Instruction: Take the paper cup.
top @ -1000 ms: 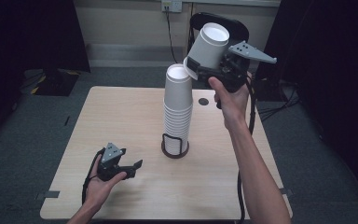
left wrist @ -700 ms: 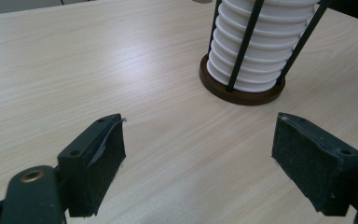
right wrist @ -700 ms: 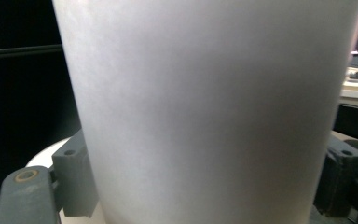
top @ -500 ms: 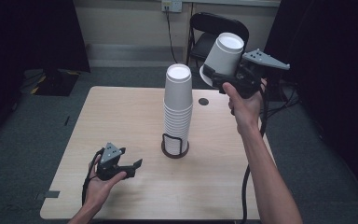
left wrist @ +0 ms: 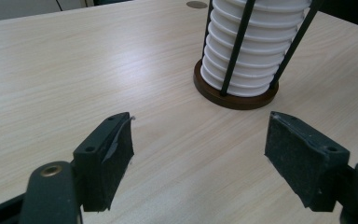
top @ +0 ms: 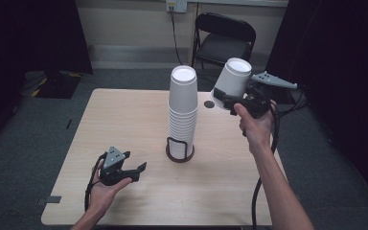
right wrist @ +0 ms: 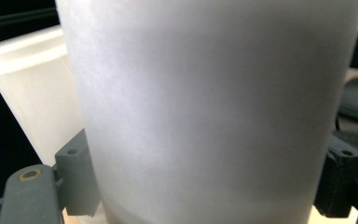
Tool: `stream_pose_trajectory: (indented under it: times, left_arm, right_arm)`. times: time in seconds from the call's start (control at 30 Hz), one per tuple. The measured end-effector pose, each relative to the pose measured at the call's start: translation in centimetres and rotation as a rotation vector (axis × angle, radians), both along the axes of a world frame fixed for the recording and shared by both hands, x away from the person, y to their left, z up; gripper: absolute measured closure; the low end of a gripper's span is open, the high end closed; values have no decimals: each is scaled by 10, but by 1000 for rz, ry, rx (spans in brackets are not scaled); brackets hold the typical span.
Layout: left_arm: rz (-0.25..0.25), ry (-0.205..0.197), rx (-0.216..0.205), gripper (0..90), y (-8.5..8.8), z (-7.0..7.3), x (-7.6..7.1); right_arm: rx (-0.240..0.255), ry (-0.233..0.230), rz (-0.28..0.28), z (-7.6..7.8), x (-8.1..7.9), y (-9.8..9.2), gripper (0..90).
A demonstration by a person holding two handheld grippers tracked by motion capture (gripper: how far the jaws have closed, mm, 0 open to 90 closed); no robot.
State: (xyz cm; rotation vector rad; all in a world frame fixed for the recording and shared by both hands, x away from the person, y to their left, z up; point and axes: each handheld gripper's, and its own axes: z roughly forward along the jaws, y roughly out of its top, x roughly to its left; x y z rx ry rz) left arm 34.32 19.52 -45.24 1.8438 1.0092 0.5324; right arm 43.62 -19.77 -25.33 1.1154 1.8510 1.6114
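Cup, upside down and tilted off upright, sits clamped between the right gripper fingers, lower and farther from the stack than before; left gripper fingers gape, narrowing slightly.

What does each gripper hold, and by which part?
The right gripper clamps a white paper cup by its side wall near the rim; the left gripper holds nothing.
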Motion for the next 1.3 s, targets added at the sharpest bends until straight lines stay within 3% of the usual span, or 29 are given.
stream_pose_trajectory:
  times: [0.17, 0.37, 0.47, 0.7, 0.87, 0.93, 1.03, 1.13, 1.27, 1.3]
  left_arm:
    - [-21, 1, -10, 217, -5, 1, -1]
    - [-55, -37, 23, 220, -9, 4, -2]
    - [-57, -50, 21, 228, -11, 6, -3]
    - [-74, -91, -44, 254, -21, 13, -8]
    - [-110, -113, -58, 256, -30, 22, -4]
    - [-139, -114, -69, 291, -33, 25, -2]
    - [-142, -112, -63, 294, -38, 28, 2]
    - [-146, -125, -86, 302, -42, 31, 5]
    - [-165, -112, -119, 323, -46, 28, 6]
    - [-170, -114, -107, 324, -47, 27, 5]
  right_arm:
    - [18, 61, 10, -22, -6, -2, 156]
    - [57, 118, 54, -47, -13, 0, 155]
    - [69, 142, 65, -55, -17, 1, 155]
    - [84, 209, 79, -78, -28, 6, 157]
    - [80, 237, 102, -92, -36, 14, 158]
    - [89, 244, 110, -96, -39, 16, 158]
    - [97, 255, 115, -103, -43, 19, 159]
    - [111, 264, 124, -110, -48, 24, 159]
    - [132, 273, 137, -122, -53, 30, 159]
    - [135, 275, 141, -124, -54, 31, 159]
